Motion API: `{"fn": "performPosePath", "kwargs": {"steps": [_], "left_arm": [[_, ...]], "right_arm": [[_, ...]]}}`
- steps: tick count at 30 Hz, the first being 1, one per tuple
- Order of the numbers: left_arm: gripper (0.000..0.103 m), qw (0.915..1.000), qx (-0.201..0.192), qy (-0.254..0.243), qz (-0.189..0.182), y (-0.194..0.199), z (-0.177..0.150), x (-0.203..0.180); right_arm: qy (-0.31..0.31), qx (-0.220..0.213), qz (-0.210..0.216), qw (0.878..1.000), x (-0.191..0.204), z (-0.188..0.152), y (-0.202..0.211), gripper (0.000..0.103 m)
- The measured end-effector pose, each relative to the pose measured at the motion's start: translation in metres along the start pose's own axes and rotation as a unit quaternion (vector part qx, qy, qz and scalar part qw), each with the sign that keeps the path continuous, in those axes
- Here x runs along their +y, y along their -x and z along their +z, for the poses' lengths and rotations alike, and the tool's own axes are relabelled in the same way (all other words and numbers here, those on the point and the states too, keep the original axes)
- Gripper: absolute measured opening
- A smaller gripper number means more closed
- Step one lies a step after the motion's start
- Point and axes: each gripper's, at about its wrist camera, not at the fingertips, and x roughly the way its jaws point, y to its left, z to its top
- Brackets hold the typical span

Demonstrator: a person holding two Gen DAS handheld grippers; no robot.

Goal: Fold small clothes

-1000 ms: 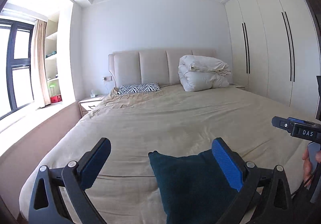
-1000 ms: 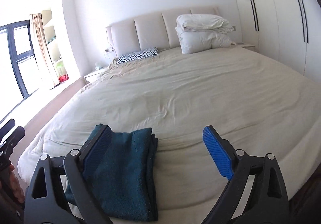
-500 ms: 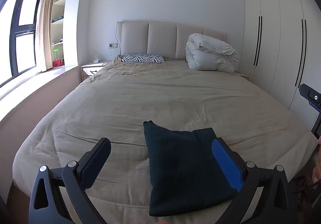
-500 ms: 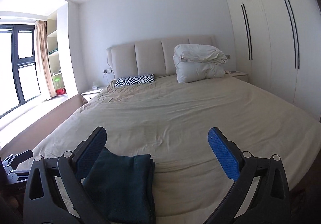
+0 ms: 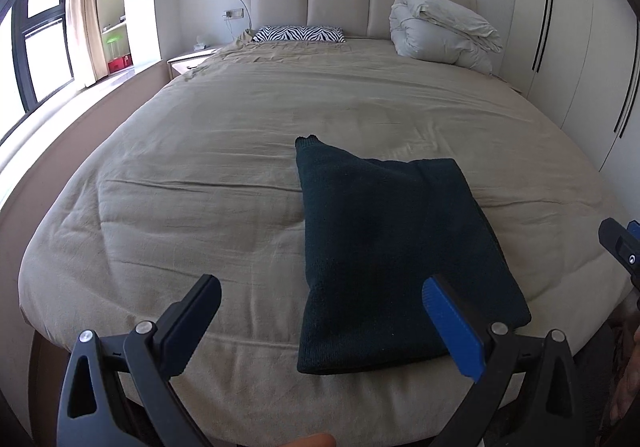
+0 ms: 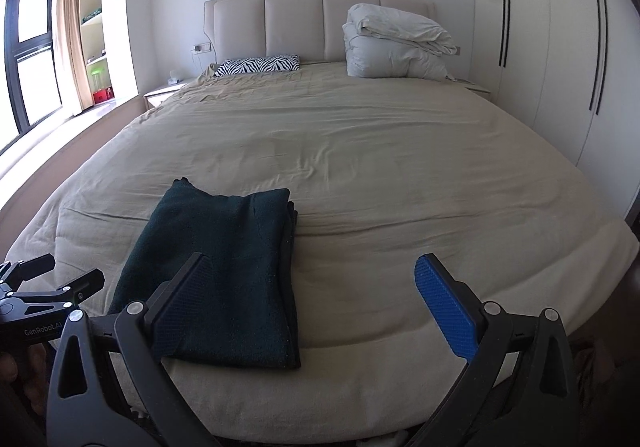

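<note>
Folded garment [image 5: 394,247] on bed [image 5: 200,151], hand-held grippers apart

Count of what I see from my two wrist cameras: one bed [image 6: 360,151]; one folded dark green garment [image 6: 224,271] lying on it; one zebra-print pillow [image 6: 258,65] and one bundled white duvet [image 6: 394,43] at the head end; one padded headboard [image 6: 294,23] divided into four panels; one bedside table [image 5: 192,59]; two pairs of black wardrobe handles [image 6: 504,13]; one curtain [image 6: 72,35]. I hold two claws, the left claw [image 5: 320,321] and the right claw [image 6: 316,299], each with two fingers spread apart.
</note>
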Motion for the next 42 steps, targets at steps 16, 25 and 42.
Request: {"fn": "performPosePath", "kwargs": {"steps": [16, 25, 42], "left_arm": [[0.103, 0.9995, 0.022, 0.014, 0.015, -0.019, -0.005, 0.018], [0.103, 0.9996, 0.02, 0.009, 0.02, -0.022, -0.006, 0.019], [0.103, 0.9996, 0.02, 0.006, 0.021, -0.022, -0.007, 0.018]], "right_arm": [[0.005, 0.086, 0.004, 0.996, 0.017, -0.021, -0.038, 0.103], [0.003, 0.106, 0.0, 0.994, 0.019, -0.023, -0.049, 0.103], [-0.015, 0.12, -0.002, 0.993, 0.017, -0.03, -0.056, 0.103]]}}
